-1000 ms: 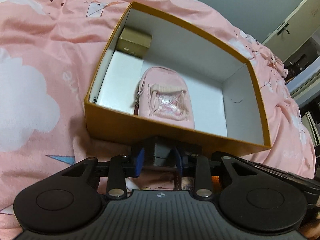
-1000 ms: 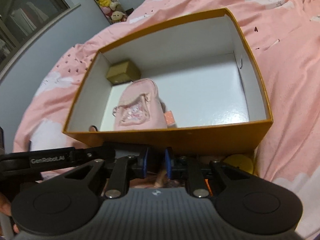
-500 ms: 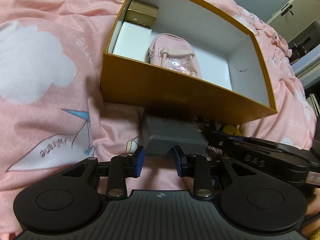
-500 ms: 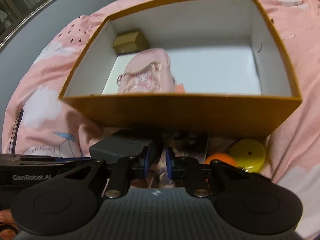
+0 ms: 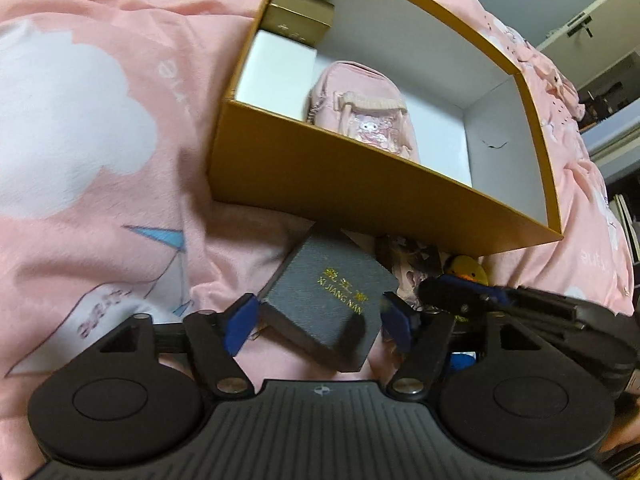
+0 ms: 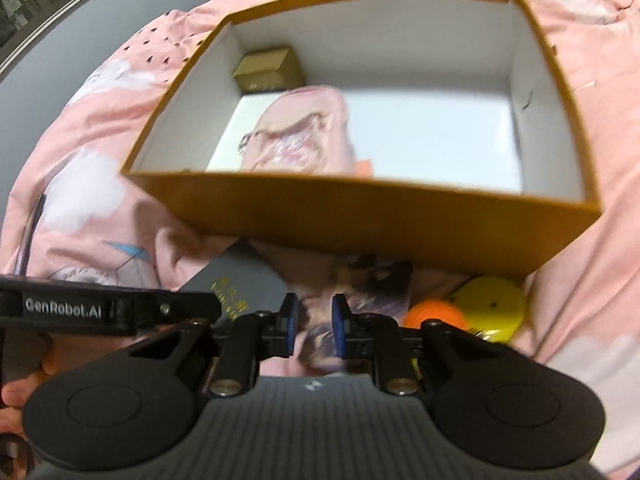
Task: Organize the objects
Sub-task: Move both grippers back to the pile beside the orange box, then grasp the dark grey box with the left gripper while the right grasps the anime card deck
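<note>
Grey box (image 5: 332, 298) lies on bed (image 5: 100, 128) just before orange box (image 5: 320, 176), between left gripper (image 5: 318, 320) jaws, which have just opened wide, pads clear. Right gripper (image 6: 313, 326) jaws narrow, slightly opening, blurred item between; contact unclear. Pink backpack (image 5: 360, 112) partly hidden.

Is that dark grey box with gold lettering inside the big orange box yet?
No. The grey box lies on the pink bedspread outside the orange box.
</note>
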The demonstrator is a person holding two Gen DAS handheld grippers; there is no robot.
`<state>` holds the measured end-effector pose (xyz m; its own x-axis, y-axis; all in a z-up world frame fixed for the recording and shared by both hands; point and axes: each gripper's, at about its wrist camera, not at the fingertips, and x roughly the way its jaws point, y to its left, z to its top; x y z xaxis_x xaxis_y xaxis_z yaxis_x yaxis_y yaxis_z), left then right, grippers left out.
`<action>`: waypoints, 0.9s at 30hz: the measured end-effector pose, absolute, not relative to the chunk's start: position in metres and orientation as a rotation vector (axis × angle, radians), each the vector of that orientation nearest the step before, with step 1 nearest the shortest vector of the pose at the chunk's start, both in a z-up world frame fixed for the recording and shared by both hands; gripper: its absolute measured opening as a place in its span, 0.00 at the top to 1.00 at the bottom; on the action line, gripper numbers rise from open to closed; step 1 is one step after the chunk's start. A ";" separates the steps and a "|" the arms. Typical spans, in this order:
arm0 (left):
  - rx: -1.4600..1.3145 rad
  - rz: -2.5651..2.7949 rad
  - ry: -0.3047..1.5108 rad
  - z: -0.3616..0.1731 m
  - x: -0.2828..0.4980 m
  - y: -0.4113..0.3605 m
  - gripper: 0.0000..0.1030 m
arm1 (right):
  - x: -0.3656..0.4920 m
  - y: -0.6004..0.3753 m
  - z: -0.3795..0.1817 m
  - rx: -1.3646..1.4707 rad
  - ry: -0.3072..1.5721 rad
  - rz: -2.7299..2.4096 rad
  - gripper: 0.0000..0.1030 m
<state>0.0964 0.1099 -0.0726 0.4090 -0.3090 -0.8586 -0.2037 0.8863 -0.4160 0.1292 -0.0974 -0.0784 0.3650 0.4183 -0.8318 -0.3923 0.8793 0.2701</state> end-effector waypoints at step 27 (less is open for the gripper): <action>-0.474 -0.150 1.218 -0.093 0.109 0.109 0.36 | 0.189 -0.101 -0.101 0.009 1.296 0.495 0.41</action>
<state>0.1089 0.1085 -0.0932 0.3496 -0.3596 -0.8652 -0.1391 0.8933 -0.4275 0.1888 -0.1013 -0.1011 0.1829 0.3557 -0.9165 -0.3454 0.8961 0.2788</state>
